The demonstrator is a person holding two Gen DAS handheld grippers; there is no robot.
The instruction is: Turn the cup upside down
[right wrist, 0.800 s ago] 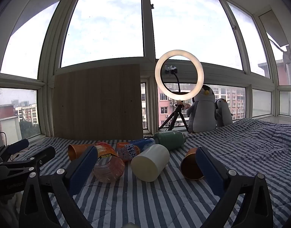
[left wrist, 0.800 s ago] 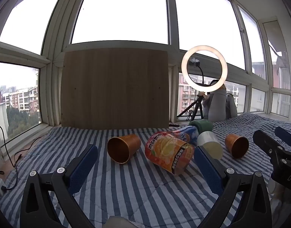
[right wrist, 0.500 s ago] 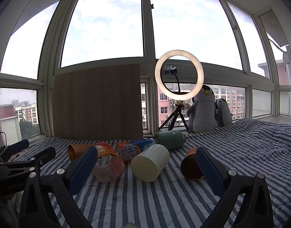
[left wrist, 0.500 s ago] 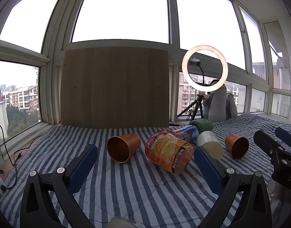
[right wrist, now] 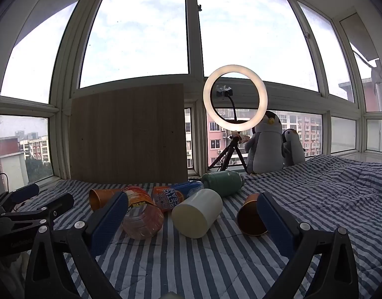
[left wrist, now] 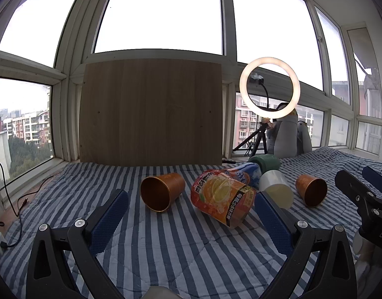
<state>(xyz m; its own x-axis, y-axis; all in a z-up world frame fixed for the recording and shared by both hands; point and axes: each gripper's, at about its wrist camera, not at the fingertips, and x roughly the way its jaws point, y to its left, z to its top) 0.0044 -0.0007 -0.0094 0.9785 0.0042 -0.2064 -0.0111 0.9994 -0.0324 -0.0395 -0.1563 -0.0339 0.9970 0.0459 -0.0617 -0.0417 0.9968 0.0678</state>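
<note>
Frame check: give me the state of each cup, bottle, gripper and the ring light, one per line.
Left copper cup: on its side, mouth toward camera.
Right copper cup: on its side, untouched.
White cup: on its side.
Orange bottle: lying down.
Blue bottle: lying down.
Green bottle: lying down.
Left gripper: open, empty.
Right gripper: open, empty.
Ring light: lit.

Blown-out windows (left wrist: 163, 12) backlight a dim, fisheye-warped interior.

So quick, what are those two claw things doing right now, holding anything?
Left gripper: open, holding nothing.
Right gripper: open, holding nothing.
</note>
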